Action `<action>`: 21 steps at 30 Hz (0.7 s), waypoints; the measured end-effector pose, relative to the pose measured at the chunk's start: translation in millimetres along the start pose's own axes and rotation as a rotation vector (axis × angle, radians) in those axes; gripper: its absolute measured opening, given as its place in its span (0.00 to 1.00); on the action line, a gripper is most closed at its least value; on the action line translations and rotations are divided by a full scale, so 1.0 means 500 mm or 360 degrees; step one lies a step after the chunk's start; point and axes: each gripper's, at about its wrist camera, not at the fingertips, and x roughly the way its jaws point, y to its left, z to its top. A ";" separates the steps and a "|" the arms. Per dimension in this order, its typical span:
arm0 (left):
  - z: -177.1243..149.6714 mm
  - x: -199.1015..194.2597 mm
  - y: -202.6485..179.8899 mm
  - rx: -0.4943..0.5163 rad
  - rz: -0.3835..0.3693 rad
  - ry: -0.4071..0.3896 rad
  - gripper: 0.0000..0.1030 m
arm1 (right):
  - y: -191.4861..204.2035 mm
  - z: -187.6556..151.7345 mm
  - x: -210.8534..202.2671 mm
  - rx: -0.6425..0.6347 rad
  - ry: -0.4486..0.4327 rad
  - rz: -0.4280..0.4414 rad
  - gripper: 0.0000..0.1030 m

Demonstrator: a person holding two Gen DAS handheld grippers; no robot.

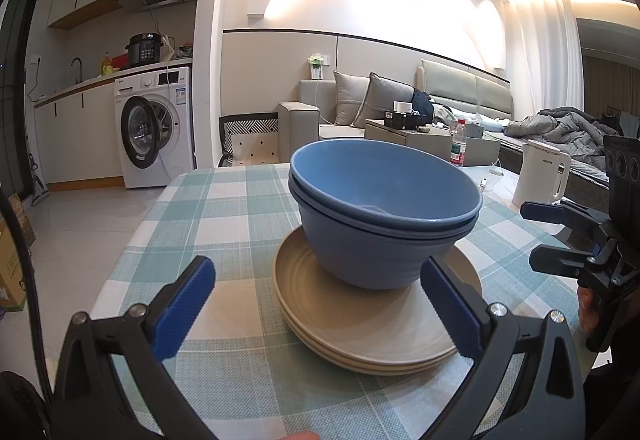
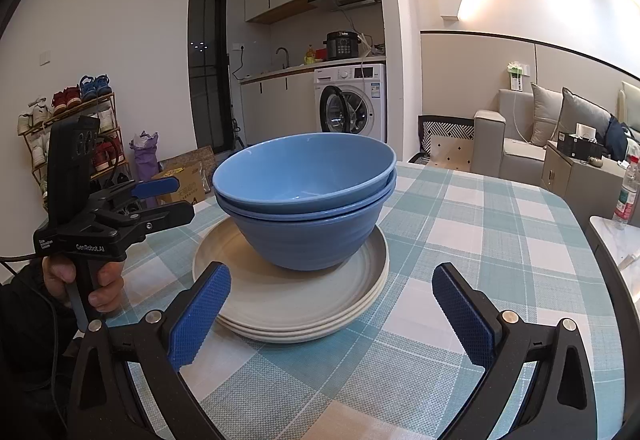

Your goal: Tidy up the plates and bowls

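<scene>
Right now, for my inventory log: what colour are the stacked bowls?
Blue bowls; clearest in the right wrist view.

Glossy smooth bowls [image 2: 306, 199] on matt ridged plates [image 2: 296, 296]; woven cloth [image 2: 480, 240] beneath; knurled pads [image 2: 200, 320] nearest the camera.

We read "GenRobot.AI" in white on the black body of the left gripper [image 2: 166, 199], seen from the right wrist view. A smaller white label beside it is too fine to read, perhaps three short lines. The white kettle [image 1: 541, 175] bears lettering we cannot make out.
</scene>
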 end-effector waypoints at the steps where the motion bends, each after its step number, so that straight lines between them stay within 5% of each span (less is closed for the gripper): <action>1: 0.000 0.000 0.000 0.0000 0.0001 -0.0001 1.00 | 0.000 0.000 0.000 0.0000 0.0000 0.0000 1.00; 21: -0.003 0.004 0.003 0.0000 0.0004 0.0005 1.00 | 0.001 -0.001 0.005 -0.0003 0.0001 0.0002 1.00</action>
